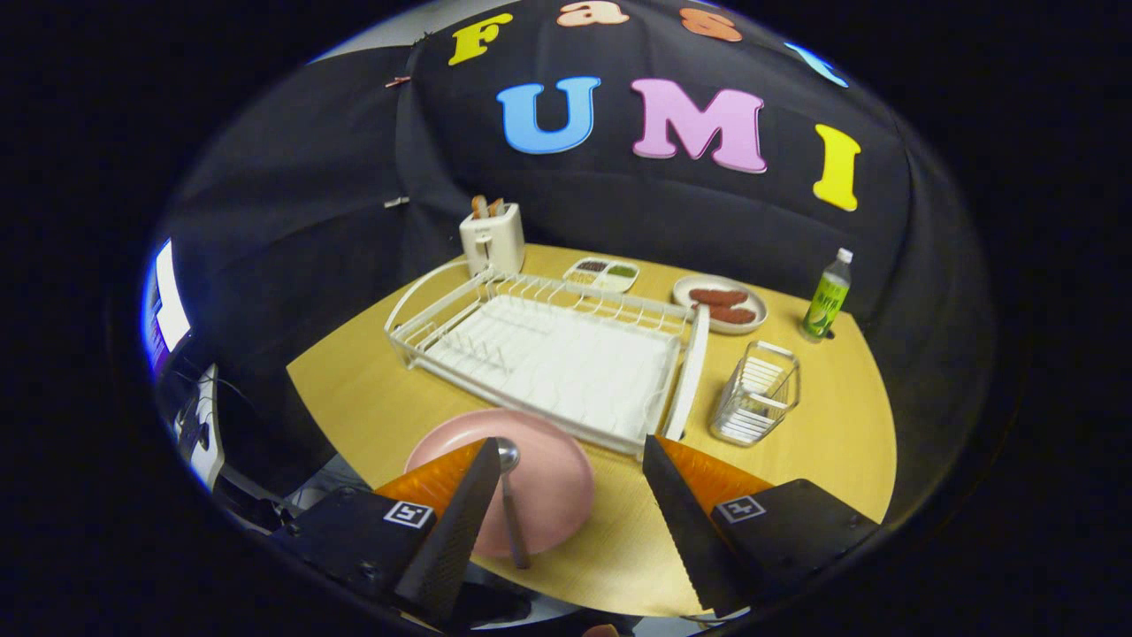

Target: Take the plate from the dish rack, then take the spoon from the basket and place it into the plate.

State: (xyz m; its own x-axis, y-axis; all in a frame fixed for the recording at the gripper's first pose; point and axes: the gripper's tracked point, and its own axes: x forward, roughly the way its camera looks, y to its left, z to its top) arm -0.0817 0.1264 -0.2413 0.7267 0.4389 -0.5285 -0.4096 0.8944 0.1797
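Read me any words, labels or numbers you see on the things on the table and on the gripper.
Bottle: green label with print, too small to read.
Toaster: no legible marking.
Gripper: a square black-and-white marker behind each of the open fingers, a pattern, not text.
Plate, spoon, dish rack, basket: no text.

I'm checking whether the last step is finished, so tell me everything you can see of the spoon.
The spoon looks like shiny metal, with a round bowl and a slim straight handle. It lies flat on the pink plate, bowl end toward the dish rack, handle running back past the plate's near rim. It sits just inside the left finger of the tool, whose fingers are spread wide and not pressing on it. Only the plate seems to touch it.
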